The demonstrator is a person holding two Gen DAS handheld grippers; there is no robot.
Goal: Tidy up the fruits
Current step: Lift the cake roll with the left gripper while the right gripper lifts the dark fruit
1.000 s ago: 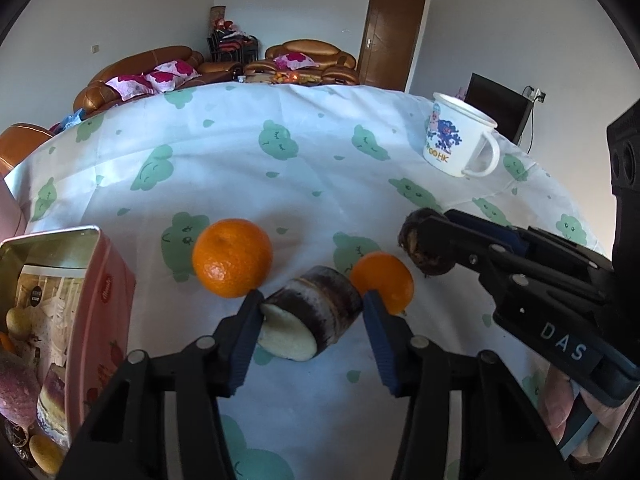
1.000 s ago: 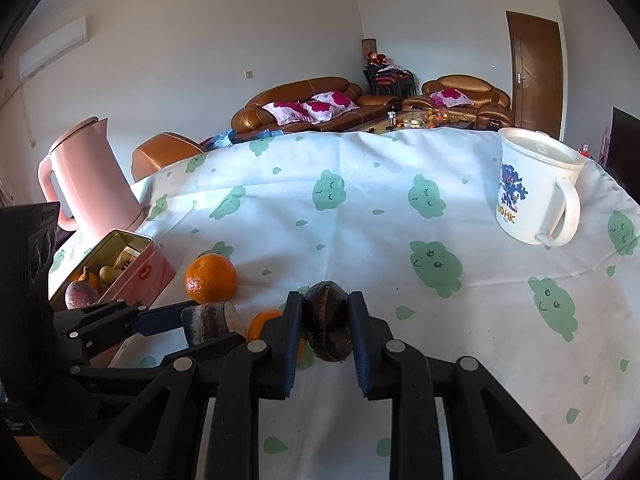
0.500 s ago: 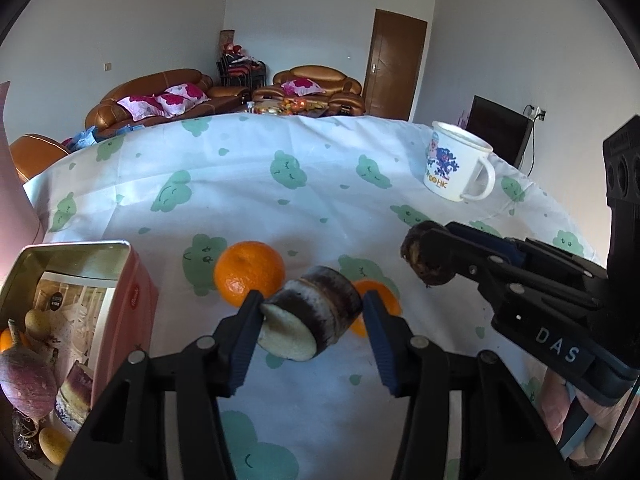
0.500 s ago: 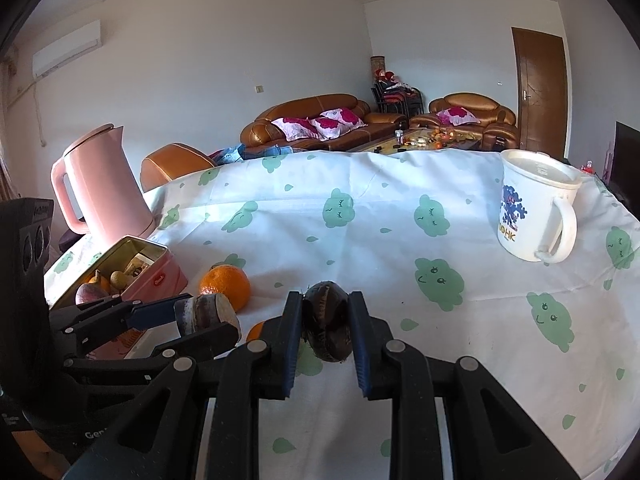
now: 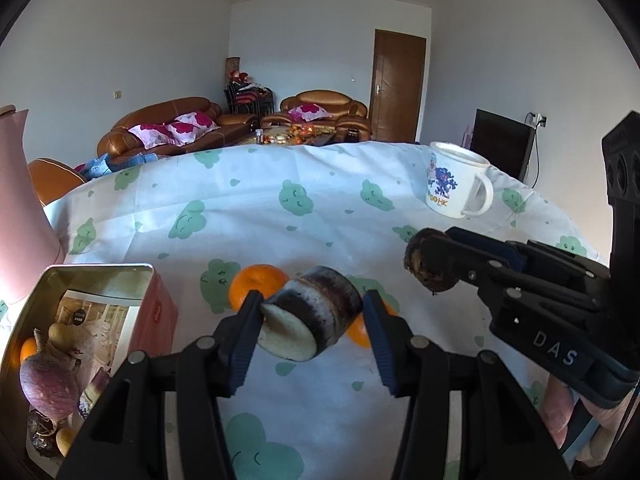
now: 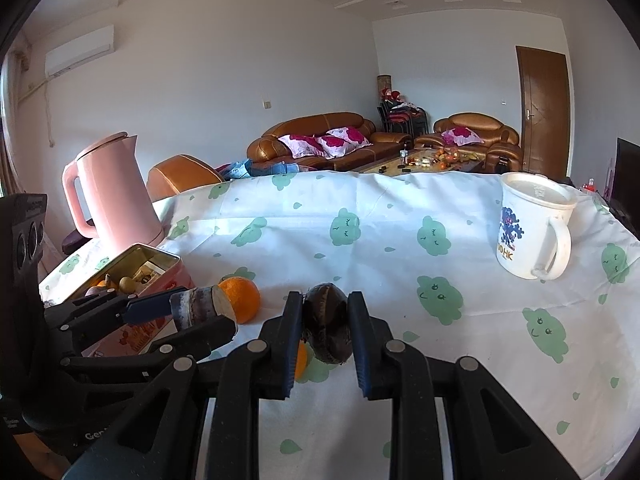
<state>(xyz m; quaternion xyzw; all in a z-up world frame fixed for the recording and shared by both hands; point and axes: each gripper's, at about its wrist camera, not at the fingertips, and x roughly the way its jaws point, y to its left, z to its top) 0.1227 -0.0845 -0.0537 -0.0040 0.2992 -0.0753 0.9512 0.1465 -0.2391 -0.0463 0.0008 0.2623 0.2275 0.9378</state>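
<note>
Standing at the far left of the cloud-printed white tablecloth (image 6: pixel 384 216), a pink electric kettle (image 6: pixel 114 190) sits just behind an open pink metal tin (image 5: pixel 158 308). Inside the tin lie a purple turnip-like root (image 5: pixel 48 384), a small orange fruit and a few pale and dark pieces too small to name. Next along, the left gripper (image 5: pixel 310 316) pinches a short dark-skinned sugarcane segment with a pale cut face (image 5: pixel 310 320), held above the cloth. Behind it on the cloth rests a round orange tangerine (image 5: pixel 256 284), and a second tangerine (image 5: pixel 358 332) shows just past the right-hand finger. Further right, the right gripper (image 6: pixel 324 324) is pressed onto a dark brown, rough-skinned round fruit (image 6: pixel 326 322), also lifted clear of the cloth. At the far right stands a white enamel mug with a blue cartoon print (image 6: pixel 528 228), upright, handle turned to the right, well apart from both grippers.
</note>
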